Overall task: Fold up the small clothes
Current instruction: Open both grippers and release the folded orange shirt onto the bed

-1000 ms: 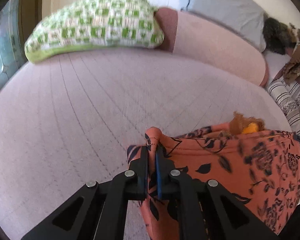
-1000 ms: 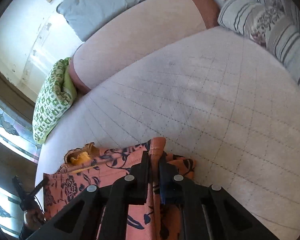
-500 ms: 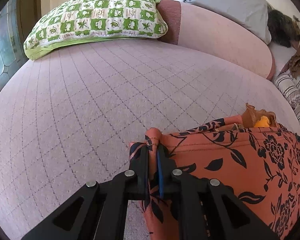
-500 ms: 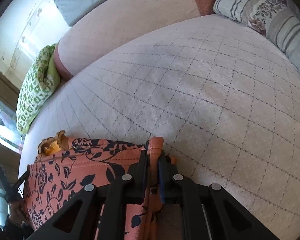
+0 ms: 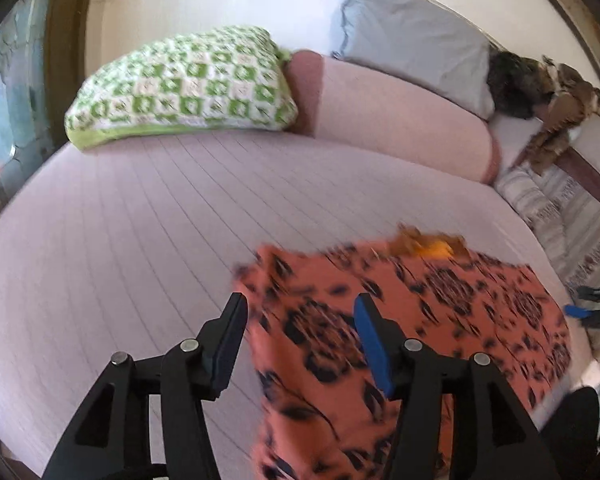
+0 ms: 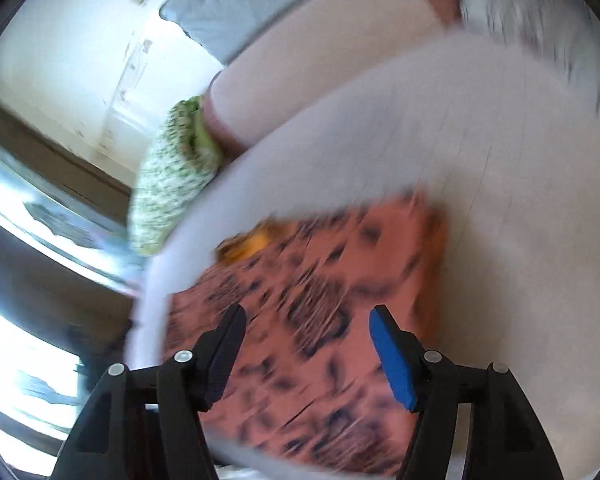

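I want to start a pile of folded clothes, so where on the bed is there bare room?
The widest bare stretch of bedspread runs from the orange garment up to the green pillow and pink bolster. It is crowded at the striped cushion side, where the garment lies close.

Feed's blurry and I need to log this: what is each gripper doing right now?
Left gripper: jaws opening, holding nothing; the orange floral garment lies below.
Right gripper: jaws opening, holding nothing, above the same garment.
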Available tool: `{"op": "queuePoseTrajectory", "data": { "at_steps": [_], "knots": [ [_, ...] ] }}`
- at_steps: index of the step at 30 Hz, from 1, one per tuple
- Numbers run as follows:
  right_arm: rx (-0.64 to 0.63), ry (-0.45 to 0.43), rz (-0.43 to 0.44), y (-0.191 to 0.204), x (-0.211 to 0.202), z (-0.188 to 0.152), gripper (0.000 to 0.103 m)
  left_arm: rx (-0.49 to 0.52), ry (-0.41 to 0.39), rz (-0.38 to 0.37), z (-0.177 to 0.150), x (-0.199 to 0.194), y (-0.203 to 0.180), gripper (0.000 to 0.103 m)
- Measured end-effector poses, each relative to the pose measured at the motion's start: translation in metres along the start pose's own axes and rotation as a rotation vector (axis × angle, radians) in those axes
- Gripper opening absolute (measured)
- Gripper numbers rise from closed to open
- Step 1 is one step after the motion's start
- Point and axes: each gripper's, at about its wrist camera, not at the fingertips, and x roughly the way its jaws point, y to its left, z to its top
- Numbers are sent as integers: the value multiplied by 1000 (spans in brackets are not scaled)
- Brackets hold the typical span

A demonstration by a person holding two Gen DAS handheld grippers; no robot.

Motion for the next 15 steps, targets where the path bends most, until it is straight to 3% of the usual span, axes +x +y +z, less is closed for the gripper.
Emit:
{"op": "queuePoseTrajectory", "data": {
  "at_steps": [2, 4, 7, 12, 15],
  "knots": [
    [82, 6, 4, -27, 12, -7, 68, -20, 43, -26, -14, 12, -2, 56],
    [180, -26, 42, -54, 15, -10, 58, -42, 83, -30, -22, 26, 0, 56],
    [302, -74, 147, -79, 13, -15, 57, -55, 172, 45, -39, 53, 10, 56],
    [328, -82, 155, -79, 7, -15, 59, -72, 144, 30, -32, 41, 7, 57],
    [220, -113, 92, -52, -20, -22, 61, -48, 95, 2, -31, 13, -3, 57]
  ]
}}
